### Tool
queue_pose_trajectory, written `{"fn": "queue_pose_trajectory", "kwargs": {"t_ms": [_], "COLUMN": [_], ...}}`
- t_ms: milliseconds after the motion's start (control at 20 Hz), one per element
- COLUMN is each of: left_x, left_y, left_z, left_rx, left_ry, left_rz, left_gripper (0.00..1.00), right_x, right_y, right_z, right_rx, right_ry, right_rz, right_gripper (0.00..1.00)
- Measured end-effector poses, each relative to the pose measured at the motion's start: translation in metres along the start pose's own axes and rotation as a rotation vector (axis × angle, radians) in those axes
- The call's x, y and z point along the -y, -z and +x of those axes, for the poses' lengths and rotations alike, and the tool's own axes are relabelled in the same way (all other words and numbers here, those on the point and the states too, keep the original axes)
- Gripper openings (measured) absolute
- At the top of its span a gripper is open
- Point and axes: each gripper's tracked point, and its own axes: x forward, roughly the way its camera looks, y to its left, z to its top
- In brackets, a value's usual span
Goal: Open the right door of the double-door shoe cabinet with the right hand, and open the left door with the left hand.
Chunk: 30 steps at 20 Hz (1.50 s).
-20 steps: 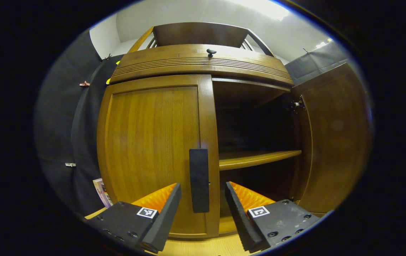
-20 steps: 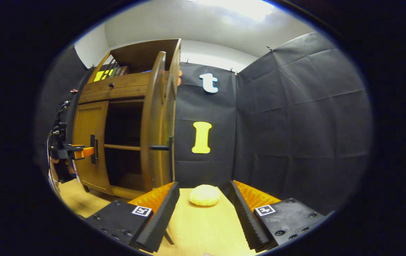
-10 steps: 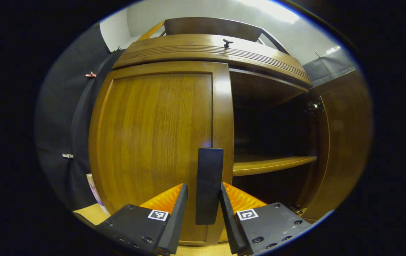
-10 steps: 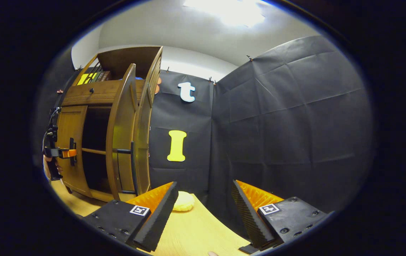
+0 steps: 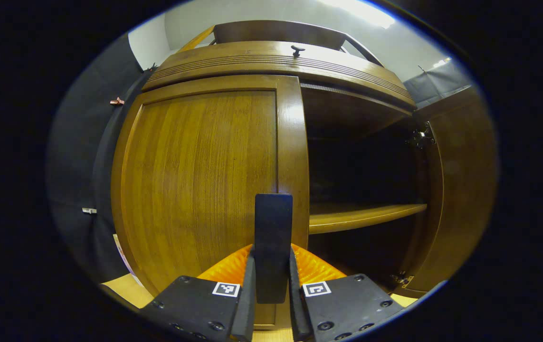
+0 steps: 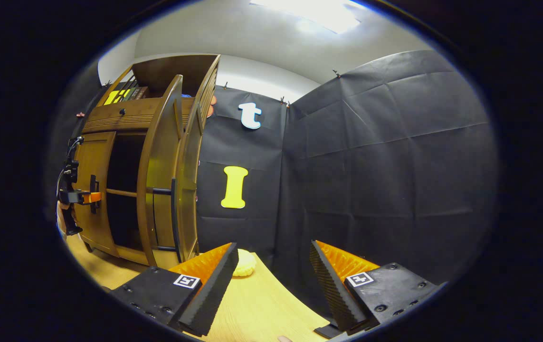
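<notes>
With the left door [image 5: 204, 180] shut at frame centre and the left gripper [image 5: 271, 304] clamped on its handle [image 5: 272, 247], pull smoothly along the hinge arc, while the right gripper [image 6: 273, 285] idles wide beside the swung-out right door [image 6: 157, 175].

My left gripper view sits right up against the shoe cabinet [image 5: 233, 156], facing its front straight on. My right gripper view hangs back off to the side, aimed mostly at the booth wall [image 6: 385, 156], with that same cabinet at its left edge.
</notes>
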Motion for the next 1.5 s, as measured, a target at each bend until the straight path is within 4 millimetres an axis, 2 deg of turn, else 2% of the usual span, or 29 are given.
{"fn": "queue_pose_trajectory", "kwargs": {"t_ms": [150,200,250,500,700,750,1000,1200,1350,1500], "left_x": [0.0,0.0,0.0,-0.007,-0.012,-0.013,-0.021,-0.033,-0.047,-0.066], "left_y": [-0.003,-0.005,-0.003,-0.003,-0.004,-0.005,-0.007,-0.01,-0.012,-0.014], "left_z": [-0.006,-0.01,-0.016,-0.052,-0.072,-0.077,-0.1,-0.123,-0.145,-0.167], "left_rx": [-0.022,-0.03,-0.036,-0.044,-0.047,-0.046,-0.051,-0.053,-0.06,-0.06], "left_ry": [0.02,0.028,0.037,0.076,0.094,0.102,0.136,0.168,0.185,0.198], "left_rz": [0.0,-0.008,-0.018,-0.019,-0.002,-0.005,-0.01,-0.034,-0.026,-0.024], "left_gripper": [0.32,0.32,0.32,0.32,0.32,0.32,0.32,0.32,0.31,0.31], "right_x": [-0.007,-0.008,-0.007,-0.021,-0.027,-0.03,-0.053,-0.081,-0.109,-0.139], "right_y": [-0.002,-0.004,-0.007,-0.02,-0.029,-0.032,-0.042,-0.047,-0.053,-0.06], "right_z": [-0.005,-0.007,-0.009,-0.024,-0.035,-0.038,-0.057,-0.071,-0.081,-0.087], "right_rx": [-0.001,0.001,0.006,0.032,0.043,0.047,0.057,0.054,0.068,0.084], "right_ry": [-0.017,-0.021,-0.021,-0.036,-0.039,-0.044,-0.082,-0.119,-0.165,-0.21], "right_rz": [-0.002,-0.001,-0.002,-0.011,-0.014,-0.013,0.003,0.014,0.025,0.044], "right_gripper": [0.93,0.96,0.93,0.96,0.96,0.99,0.96,0.96,0.98,0.95]}}
